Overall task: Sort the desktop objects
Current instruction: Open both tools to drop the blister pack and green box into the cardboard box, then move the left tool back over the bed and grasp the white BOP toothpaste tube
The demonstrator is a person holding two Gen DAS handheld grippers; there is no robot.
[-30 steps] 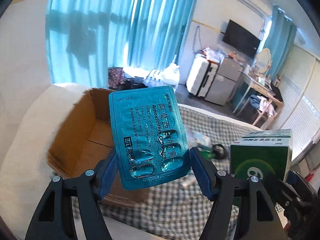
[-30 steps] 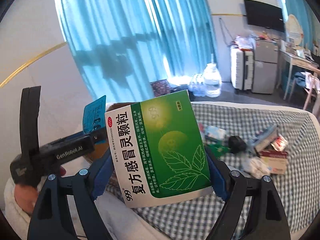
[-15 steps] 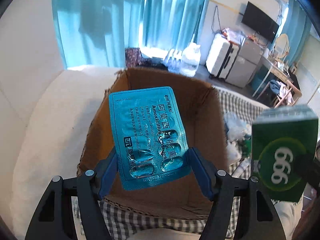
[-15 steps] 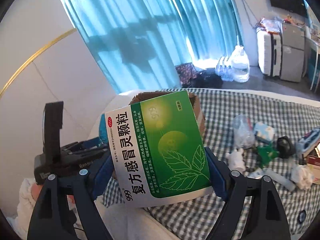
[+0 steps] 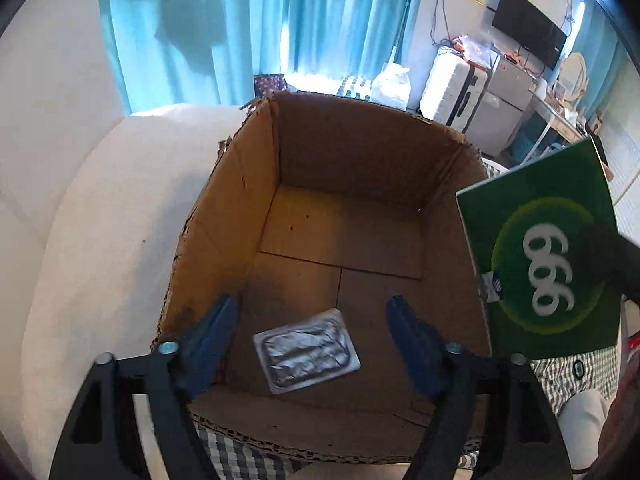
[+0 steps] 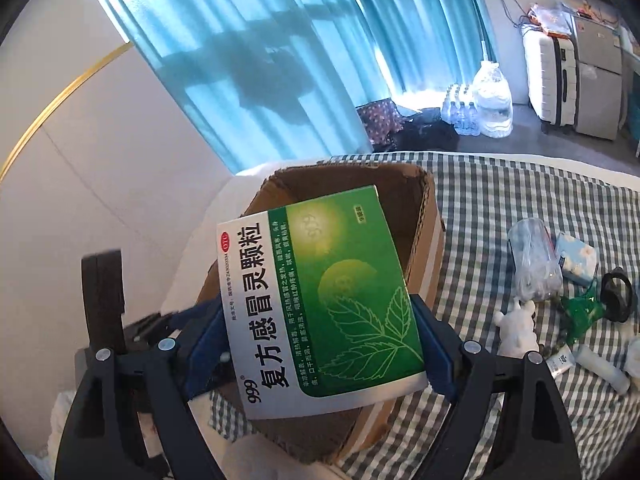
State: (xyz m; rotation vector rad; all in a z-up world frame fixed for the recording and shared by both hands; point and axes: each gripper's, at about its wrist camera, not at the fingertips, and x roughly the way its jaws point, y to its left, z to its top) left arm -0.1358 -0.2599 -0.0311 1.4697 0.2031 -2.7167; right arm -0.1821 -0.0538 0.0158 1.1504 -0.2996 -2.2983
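Teal curtains (image 6: 256,60), a white suitcase (image 6: 550,76), water bottles (image 6: 490,100), a wall television (image 5: 528,26)

Blister pack (image 5: 307,351) foil-up on cardboard box (image 5: 256,168) floor, left gripper (image 5: 310,340) fingers (image 5: 212,338) opening above

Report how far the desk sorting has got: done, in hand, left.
Done: one blister pack lies foil side up on the floor of the cardboard box; the left gripper hangs over it, jaws opening, nothing between them. In hand: the right gripper clamps the green medicine box over the carton. Left: a plastic bag, tissue pack, white figurine and tube lie on the checked cloth.
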